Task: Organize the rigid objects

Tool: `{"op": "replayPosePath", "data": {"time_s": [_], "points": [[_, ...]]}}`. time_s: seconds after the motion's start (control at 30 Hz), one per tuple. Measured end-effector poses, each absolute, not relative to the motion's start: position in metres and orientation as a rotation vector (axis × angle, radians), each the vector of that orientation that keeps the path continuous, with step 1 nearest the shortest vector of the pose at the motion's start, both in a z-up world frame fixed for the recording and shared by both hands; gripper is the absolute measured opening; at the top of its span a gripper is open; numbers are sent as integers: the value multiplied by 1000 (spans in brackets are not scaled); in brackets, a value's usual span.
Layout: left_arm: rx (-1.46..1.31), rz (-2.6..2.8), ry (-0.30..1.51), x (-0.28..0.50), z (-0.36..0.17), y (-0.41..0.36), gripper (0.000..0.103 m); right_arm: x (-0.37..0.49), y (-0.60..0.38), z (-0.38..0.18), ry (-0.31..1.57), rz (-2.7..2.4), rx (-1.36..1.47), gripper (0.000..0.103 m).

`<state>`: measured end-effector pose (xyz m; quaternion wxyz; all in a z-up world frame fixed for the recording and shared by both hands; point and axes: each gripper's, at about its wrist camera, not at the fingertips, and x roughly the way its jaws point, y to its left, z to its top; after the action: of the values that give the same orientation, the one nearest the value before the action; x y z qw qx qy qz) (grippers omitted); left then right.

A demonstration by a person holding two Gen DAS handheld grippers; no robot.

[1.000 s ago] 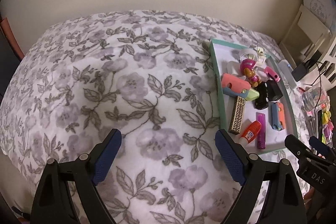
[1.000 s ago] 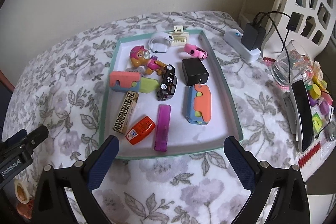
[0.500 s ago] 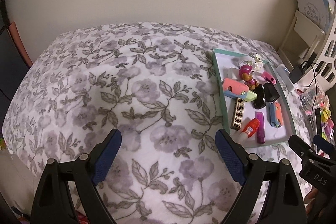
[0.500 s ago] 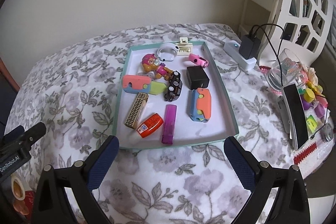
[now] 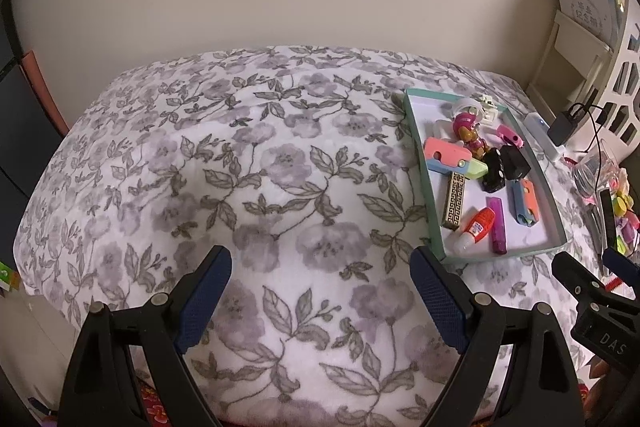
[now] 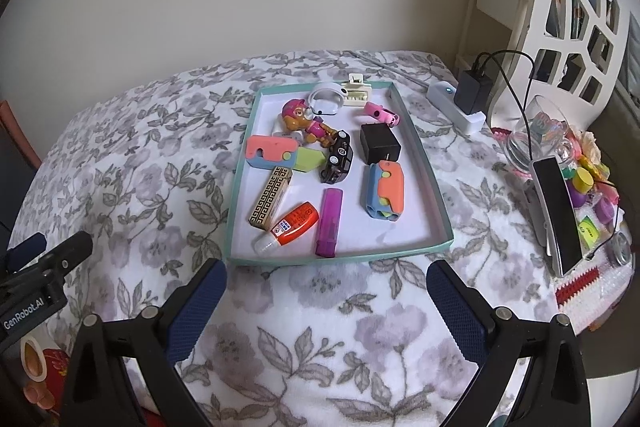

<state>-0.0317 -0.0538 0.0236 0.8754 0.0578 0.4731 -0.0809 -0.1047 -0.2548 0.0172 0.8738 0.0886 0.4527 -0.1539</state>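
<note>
Fingers (image 6: 204,301) on both grippers spread wide, holding nothing, hovering over the blanket (image 5: 280,187) near the tray (image 6: 240,203).

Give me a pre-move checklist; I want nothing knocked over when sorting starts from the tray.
1. Left gripper open and empty: ok.
2. Right gripper open and empty: ok.
3. Teal tray lying flat on the floral blanket: ok.
4. Items near the tray's front edge, the orange correction-fluid bottle and the purple lighter, uncovered: ok.
5. Toy car free of neighbours: not ok, it touches the pup figure.
6. Glass and charger cable beside the tray well clear: cannot tell.
</note>
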Motion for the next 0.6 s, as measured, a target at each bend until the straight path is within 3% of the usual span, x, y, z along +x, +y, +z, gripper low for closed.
{"op": "replayPosePath", "data": {"time_s": [0.6], "points": [[128,-153,1016,-30,17,-52,91,-106,-252,20,940,-318,165,102]]}}
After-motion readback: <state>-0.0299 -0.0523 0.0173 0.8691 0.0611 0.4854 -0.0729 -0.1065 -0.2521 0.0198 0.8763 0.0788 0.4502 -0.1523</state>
